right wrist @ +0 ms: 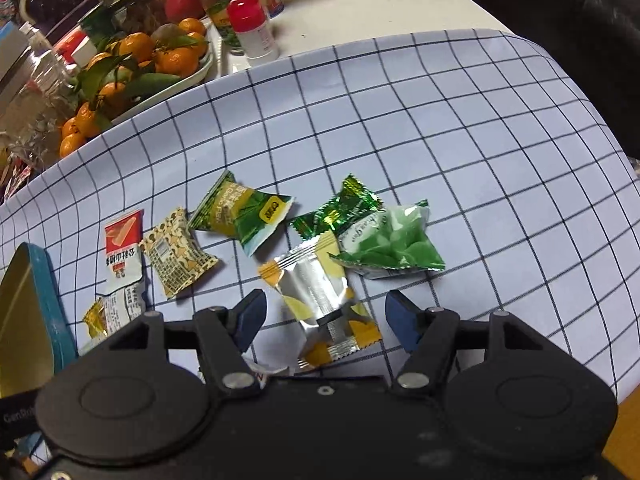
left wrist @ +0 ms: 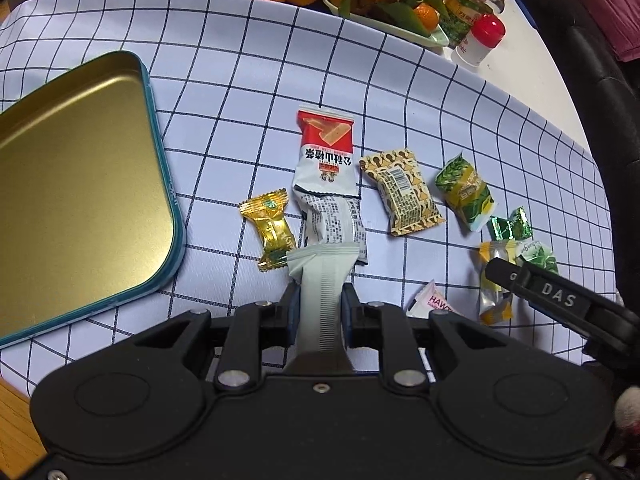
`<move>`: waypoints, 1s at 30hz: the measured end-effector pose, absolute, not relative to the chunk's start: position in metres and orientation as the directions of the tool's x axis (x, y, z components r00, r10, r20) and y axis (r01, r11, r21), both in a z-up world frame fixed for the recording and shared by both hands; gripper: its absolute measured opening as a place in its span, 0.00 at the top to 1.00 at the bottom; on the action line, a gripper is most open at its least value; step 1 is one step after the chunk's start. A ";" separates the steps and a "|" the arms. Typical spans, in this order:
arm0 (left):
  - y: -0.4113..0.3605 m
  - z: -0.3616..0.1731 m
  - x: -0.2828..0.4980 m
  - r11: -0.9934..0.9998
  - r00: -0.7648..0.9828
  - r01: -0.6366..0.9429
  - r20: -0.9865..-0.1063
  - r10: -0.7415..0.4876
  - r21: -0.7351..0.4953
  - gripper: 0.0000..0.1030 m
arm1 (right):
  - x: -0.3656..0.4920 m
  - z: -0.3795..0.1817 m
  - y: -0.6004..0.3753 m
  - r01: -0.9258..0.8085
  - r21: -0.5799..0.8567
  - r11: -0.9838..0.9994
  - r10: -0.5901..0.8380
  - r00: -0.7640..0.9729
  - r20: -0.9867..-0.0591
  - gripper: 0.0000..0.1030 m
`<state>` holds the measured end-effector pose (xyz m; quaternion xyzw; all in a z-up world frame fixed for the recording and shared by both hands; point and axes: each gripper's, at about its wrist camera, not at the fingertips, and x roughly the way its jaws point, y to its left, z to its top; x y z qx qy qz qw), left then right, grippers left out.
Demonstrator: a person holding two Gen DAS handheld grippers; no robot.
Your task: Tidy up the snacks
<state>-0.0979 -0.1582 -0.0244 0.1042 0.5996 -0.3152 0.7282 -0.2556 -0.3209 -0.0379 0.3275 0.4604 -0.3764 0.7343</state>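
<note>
- I am clamping the left hand-held gripper [left wrist: 319,300] on a grey-white packet [left wrist: 322,280].
- I am holding the right hand-held gripper [right wrist: 325,322] wide open and empty over the yellow-silver packet [right wrist: 320,300].
- The tin [left wrist: 80,184], frame left, is showing no snacks inside; the rest are lying on the tabletop [left wrist: 248,80].

Our left tool [left wrist: 320,304] pinched a pale wrapper [left wrist: 322,280] between its pads. Just beyond lay a red-and-white wafer pack [left wrist: 326,156], a gold candy [left wrist: 269,228] on its left and a tan pack [left wrist: 400,192] on its right. The open tin [left wrist: 156,168] sat far left on the checked cloth [left wrist: 240,60].
</note>
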 end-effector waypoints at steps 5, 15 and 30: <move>-0.152 -0.017 -0.093 0.783 0.091 0.574 -0.932 -0.351 -0.239 0.73 | -0.254 -0.053 -0.324 0.877 0.132 0.462 -0.238 0.266 -0.934 0.27; -0.147 -0.017 -0.089 0.773 0.054 0.577 -0.932 -0.358 -0.264 0.73 | -0.253 -0.049 -0.304 0.838 0.073 0.541 -0.183 0.201 -0.962 0.69; -0.158 -0.027 -0.095 0.729 -0.049 0.610 -0.933 -0.357 -0.311 0.73 | -0.271 -0.040 -0.313 0.853 0.136 0.504 -0.137 0.234 -0.962 0.43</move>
